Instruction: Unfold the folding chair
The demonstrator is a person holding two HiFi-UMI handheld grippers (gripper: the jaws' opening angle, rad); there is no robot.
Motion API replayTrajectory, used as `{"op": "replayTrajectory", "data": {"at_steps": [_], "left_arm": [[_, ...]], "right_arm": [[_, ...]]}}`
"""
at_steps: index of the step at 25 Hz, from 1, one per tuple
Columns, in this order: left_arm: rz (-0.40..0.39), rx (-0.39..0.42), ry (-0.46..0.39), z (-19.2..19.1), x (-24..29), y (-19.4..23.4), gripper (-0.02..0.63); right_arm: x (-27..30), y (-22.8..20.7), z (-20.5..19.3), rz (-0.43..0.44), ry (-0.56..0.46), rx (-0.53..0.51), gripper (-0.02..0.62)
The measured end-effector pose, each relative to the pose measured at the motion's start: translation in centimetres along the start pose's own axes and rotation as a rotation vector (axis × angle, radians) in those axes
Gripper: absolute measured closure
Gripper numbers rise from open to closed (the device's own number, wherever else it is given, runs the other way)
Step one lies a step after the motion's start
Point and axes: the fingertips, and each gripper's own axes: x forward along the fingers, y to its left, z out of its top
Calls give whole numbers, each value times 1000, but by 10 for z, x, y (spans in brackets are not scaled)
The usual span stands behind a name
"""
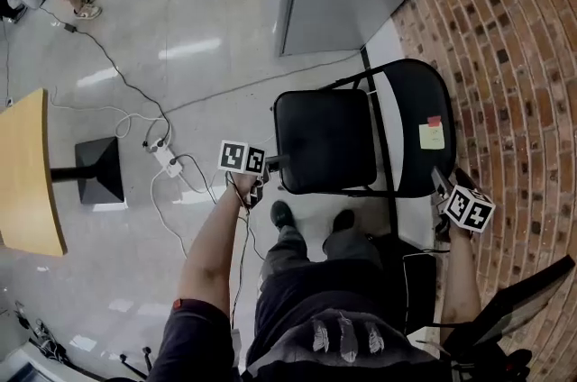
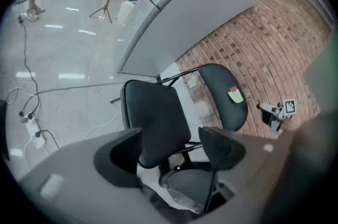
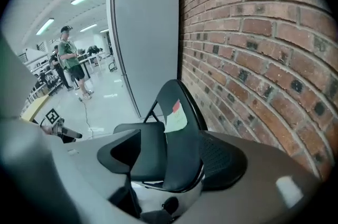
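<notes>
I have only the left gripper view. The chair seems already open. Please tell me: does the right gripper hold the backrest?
Observer: No. The right gripper is open. The backrest shows between its jaws, but the pads do not seem to press on it.
Operator: Where is my left gripper relative to the seat?
Observer: In the head view, the left gripper is at the edge of the seat farthest from the backrest. I cannot tell whether it touches.
Operator: Does anything stand on my left side?
Observer: Yes, a wooden table.
</notes>
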Motion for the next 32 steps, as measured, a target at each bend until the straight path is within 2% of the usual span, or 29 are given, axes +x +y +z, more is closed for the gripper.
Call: {"op": "replayTrajectory", "data": {"at_steps": [4, 9, 10, 11, 12, 13, 16, 22, 25, 28, 32], "left_arm": [[11, 14, -38, 13, -24, -17, 255], [-1, 63, -92, 22, -50, -50, 285], [7, 71, -105, 24, -56, -55, 320], [26, 79, -116, 27, -61, -58, 391], [51, 86, -124, 30, -68, -60, 541], [75, 97, -127, 29, -73, -63, 606], [99, 128, -135, 21, -81, -80, 606], [141, 111, -199, 31, -90, -109, 606], [182, 138, -212, 38, -90, -127, 606], [211, 208, -205, 41, -87, -155, 606], [199, 249, -221, 46, -76, -190, 606]], "right_arm": [[-7, 16, 16, 1, -39, -24, 276], [-20, 41, 38, 73, -103, -12, 411], [-21, 47, 40, 88, -108, -7, 480], [-21, 56, 43, 109, -109, -9, 549], [-19, 69, 44, 142, -107, -17, 594], [-18, 84, 44, 188, -102, -29, 594], [-17, 124, 41, 311, -91, -69, 594], [-22, 163, 38, 477, -82, -106, 594], [-23, 169, 34, 524, -62, -139, 594], [-27, 163, 33, 541, -53, -140, 594], [-32, 157, 36, 576, -69, -168, 594]]}}
